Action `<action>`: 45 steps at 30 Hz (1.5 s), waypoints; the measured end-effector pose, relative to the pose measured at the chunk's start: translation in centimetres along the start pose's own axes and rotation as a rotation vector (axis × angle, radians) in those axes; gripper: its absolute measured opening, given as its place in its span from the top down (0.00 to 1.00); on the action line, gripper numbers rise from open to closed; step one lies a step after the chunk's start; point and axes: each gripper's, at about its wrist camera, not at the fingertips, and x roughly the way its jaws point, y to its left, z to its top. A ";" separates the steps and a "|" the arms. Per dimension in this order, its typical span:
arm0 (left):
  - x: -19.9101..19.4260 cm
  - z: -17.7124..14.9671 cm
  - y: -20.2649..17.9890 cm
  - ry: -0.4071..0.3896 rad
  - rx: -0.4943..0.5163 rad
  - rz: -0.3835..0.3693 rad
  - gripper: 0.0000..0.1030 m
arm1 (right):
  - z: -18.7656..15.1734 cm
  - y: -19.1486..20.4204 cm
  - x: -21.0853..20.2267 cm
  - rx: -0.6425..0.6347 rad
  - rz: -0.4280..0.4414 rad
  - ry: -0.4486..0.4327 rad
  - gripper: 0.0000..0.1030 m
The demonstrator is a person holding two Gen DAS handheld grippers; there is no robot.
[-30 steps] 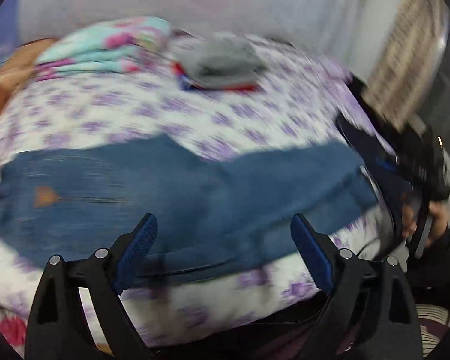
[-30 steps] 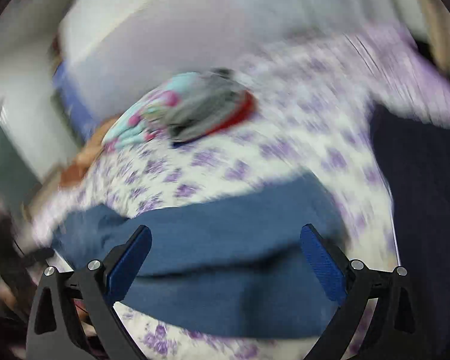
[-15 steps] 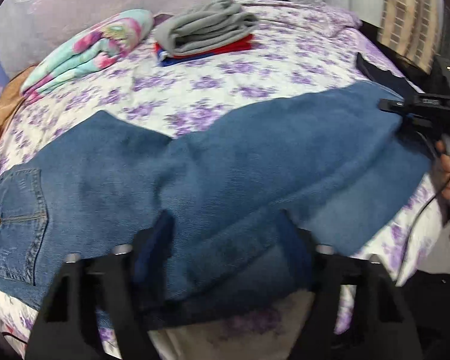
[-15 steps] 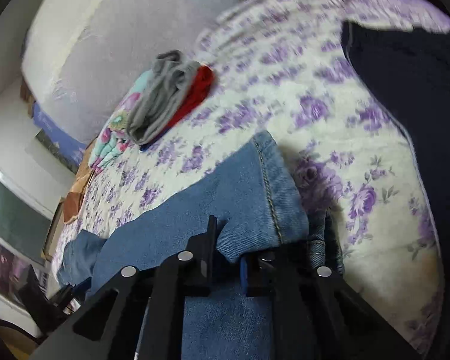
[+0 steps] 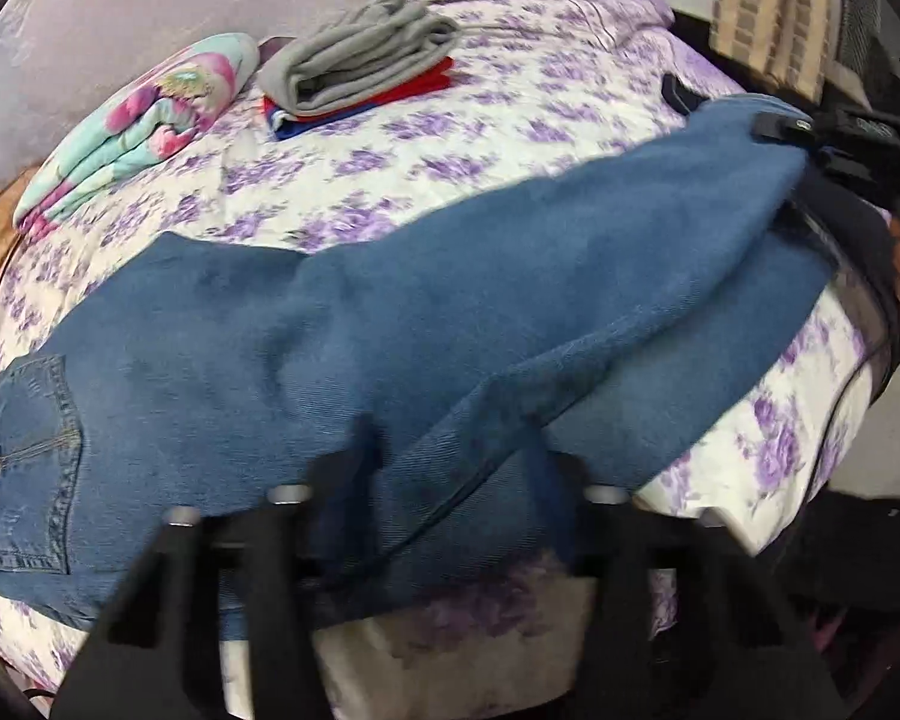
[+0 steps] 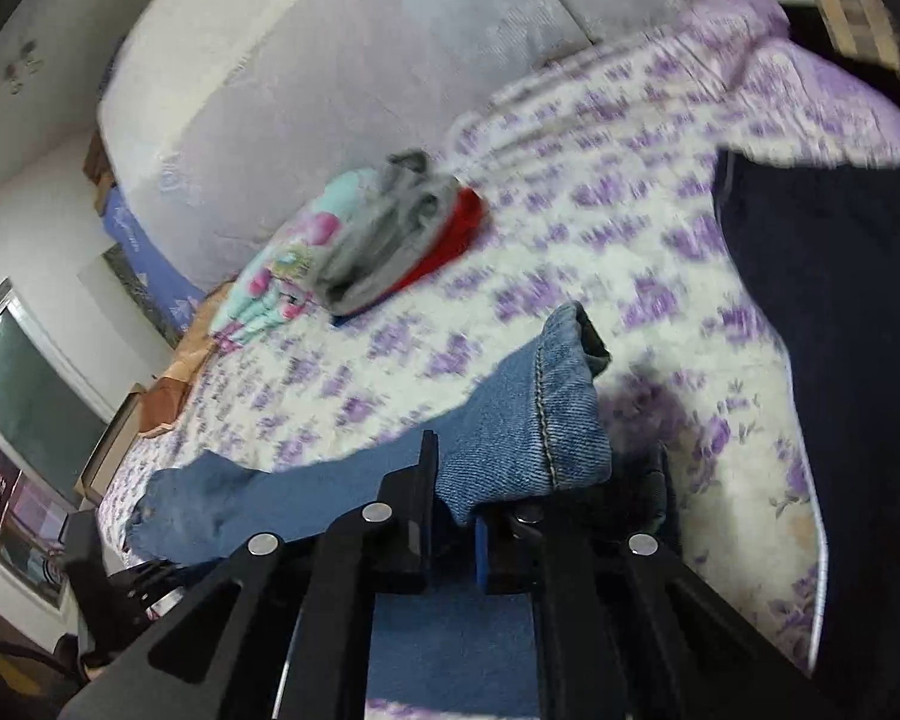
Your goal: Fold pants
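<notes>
Bed: a mattress under a white sheet (image 5: 510, 120) printed with purple flowers, pale wall behind.
Jeans (image 5: 390, 330): spread across the sheet's near edge, back pocket at the left, legs running right.
Left gripper (image 5: 450, 468): blurred, fingers either side of a denim fold — whether it grips, I cannot tell.
Right gripper (image 6: 453, 516): clenched on the leg's hem, lifting it off the sheet.
Folded clothes (image 5: 360, 69): grey over red — near the wall, beside a floral bundle (image 5: 144, 120).

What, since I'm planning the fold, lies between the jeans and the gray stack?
Only bare flowered sheet lies between the jeans and the gray stack, as the left wrist view shows.
</notes>
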 end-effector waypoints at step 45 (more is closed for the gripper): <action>-5.8 0.4 10.3 -0.115 -0.198 -0.124 0.23 | 3.0 12.0 7.5 -0.251 0.187 0.232 0.09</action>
